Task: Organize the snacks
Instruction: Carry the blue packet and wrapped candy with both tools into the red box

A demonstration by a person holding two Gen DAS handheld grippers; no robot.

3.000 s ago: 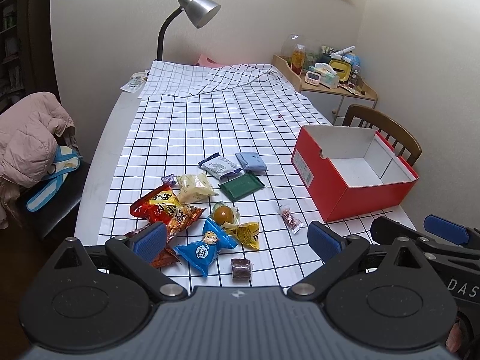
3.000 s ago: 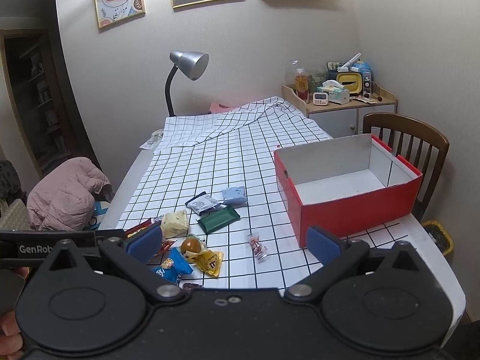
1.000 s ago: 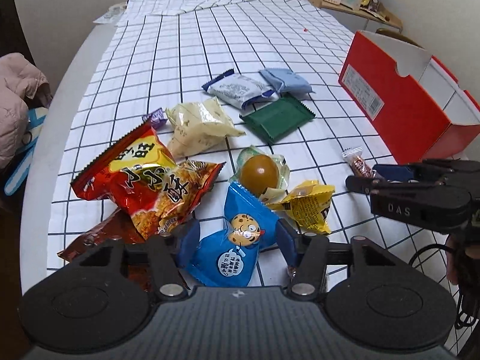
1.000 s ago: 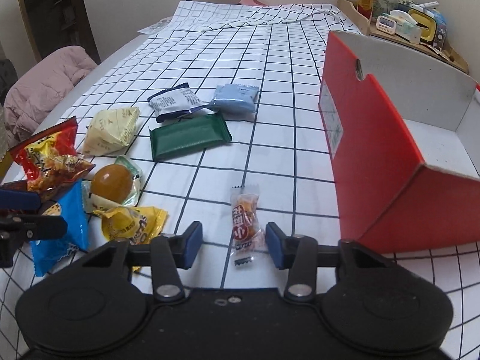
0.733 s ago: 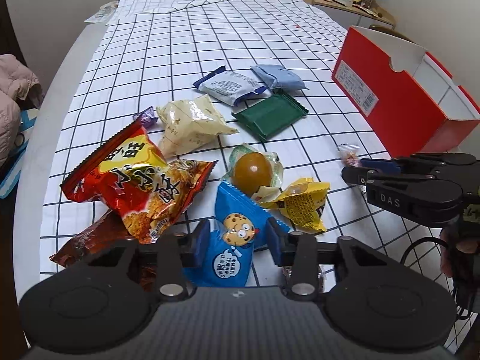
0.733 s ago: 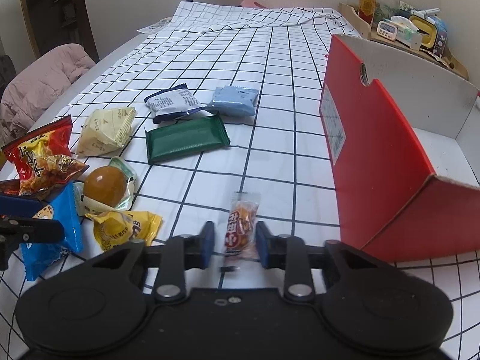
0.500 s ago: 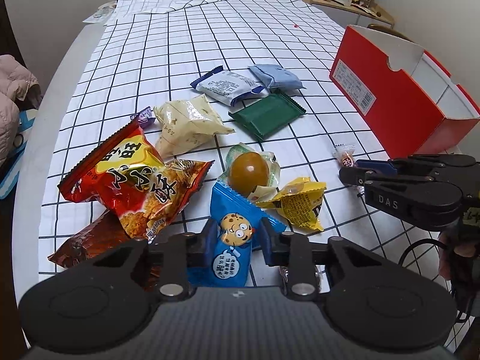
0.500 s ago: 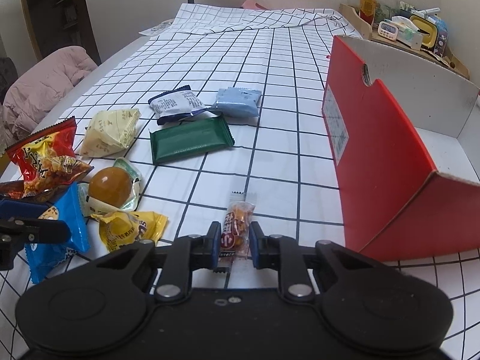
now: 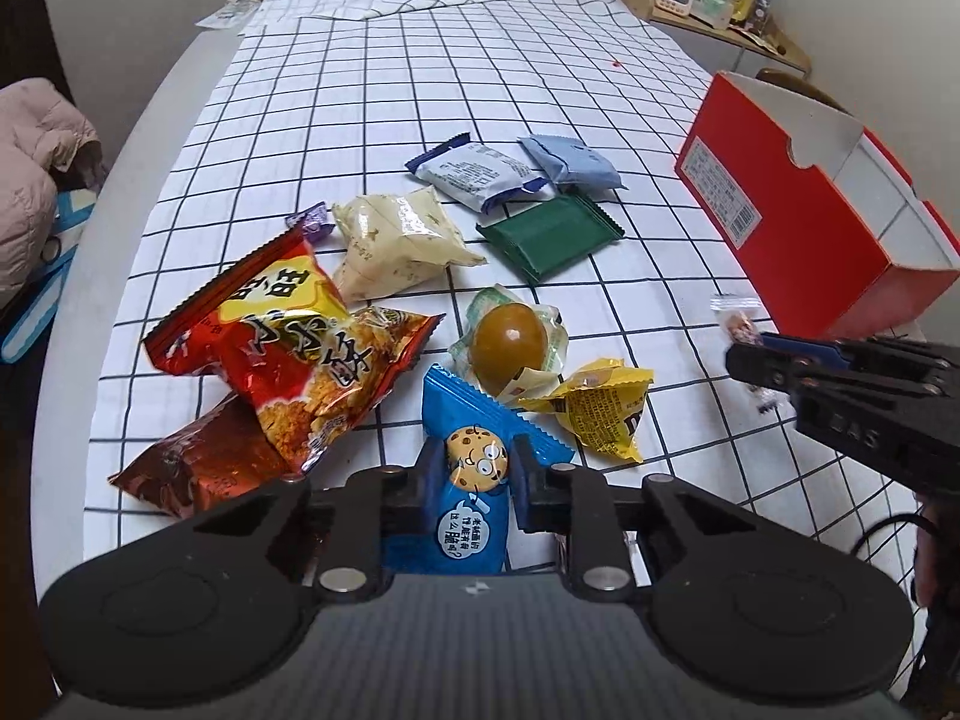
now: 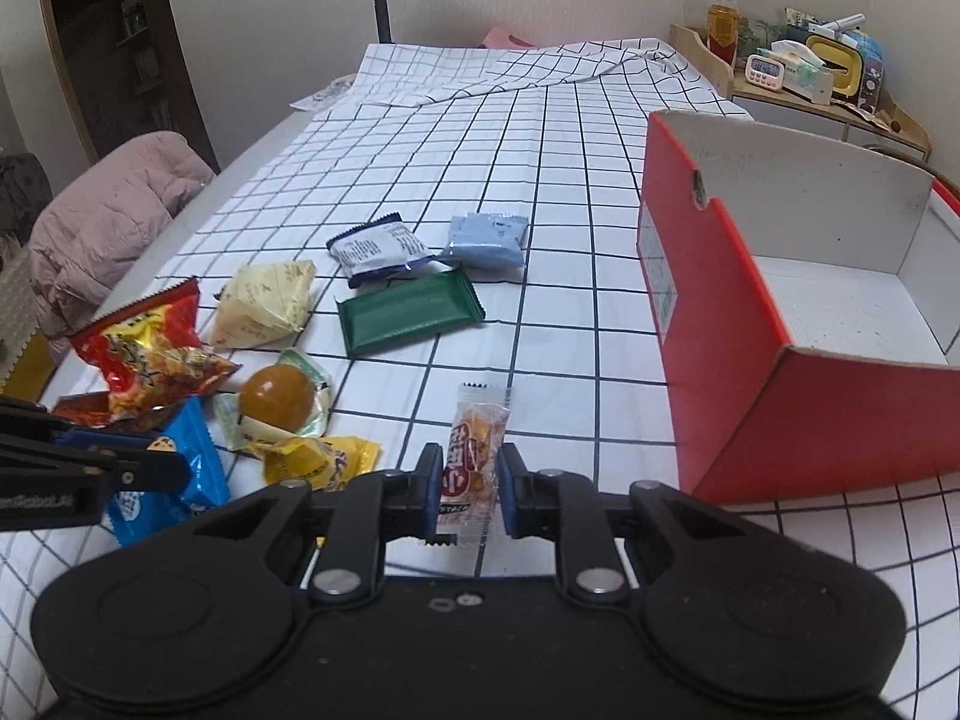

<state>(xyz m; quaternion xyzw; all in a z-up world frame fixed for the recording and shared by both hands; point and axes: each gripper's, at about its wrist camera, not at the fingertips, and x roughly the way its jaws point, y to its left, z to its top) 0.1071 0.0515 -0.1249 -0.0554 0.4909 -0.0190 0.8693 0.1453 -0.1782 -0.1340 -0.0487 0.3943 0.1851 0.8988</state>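
Note:
My left gripper (image 9: pixel 477 471) is shut on a blue cookie packet (image 9: pixel 477 498) at the near edge of the snack pile. My right gripper (image 10: pixel 469 483) is shut on a small clear candy wrapper (image 10: pixel 474 450) and holds it slightly above the checked cloth; it also shows in the left wrist view (image 9: pixel 741 324). An open red box (image 10: pixel 750 360) with a white inside stands to the right, empty in what shows. The other snacks lie loose: a red chip bag (image 9: pixel 288 330), a wrapped brown egg (image 9: pixel 510 336), a yellow packet (image 9: pixel 600 405), a green packet (image 9: pixel 549 234).
A cream packet (image 9: pixel 396 246), a white-and-navy packet (image 9: pixel 474 171), a light blue packet (image 9: pixel 570 162) and a dark brown bag (image 9: pixel 198 462) lie on the cloth. A pink jacket (image 10: pixel 108 222) lies on a chair to the left. A cluttered shelf (image 10: pixel 798 66) stands at the back right.
Both grippers came down from above the table and closed, the left on the blue cookie packet, the right on the small candy. The candy now sits lifted and upright between the right fingers.

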